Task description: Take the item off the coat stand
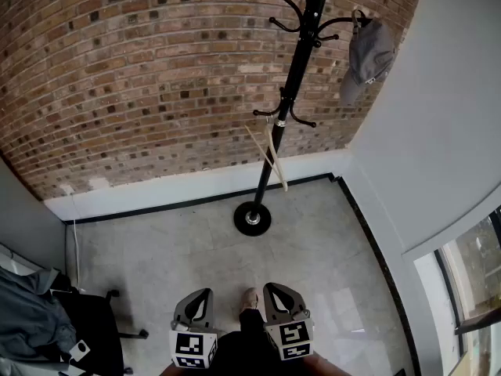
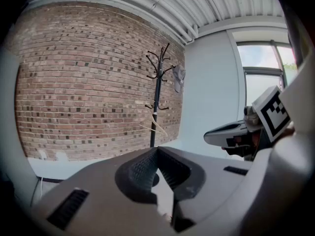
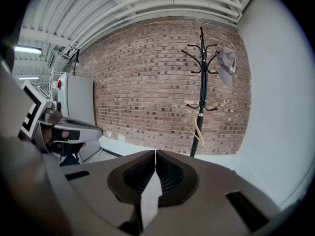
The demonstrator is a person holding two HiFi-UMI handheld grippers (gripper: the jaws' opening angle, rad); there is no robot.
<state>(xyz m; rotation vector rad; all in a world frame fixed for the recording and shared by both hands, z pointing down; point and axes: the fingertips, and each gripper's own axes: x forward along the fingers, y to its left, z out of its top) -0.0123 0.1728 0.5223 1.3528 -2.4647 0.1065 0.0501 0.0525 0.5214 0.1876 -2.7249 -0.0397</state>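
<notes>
A black coat stand rises from a round base in the corner by the brick wall. A grey cap hangs on one of its upper hooks, and a wooden hanger hangs from a lower hook. Both grippers are low at the frame's bottom, well short of the stand: left gripper and right gripper, side by side. Each is shut with nothing between its jaws. The left gripper view shows the stand and cap far ahead; the right gripper view shows the stand and cap too.
An office chair draped with a grey jacket stands at the lower left. A white wall with a window closes the right side. My shoe shows between the grippers. A white cabinet stands at the left.
</notes>
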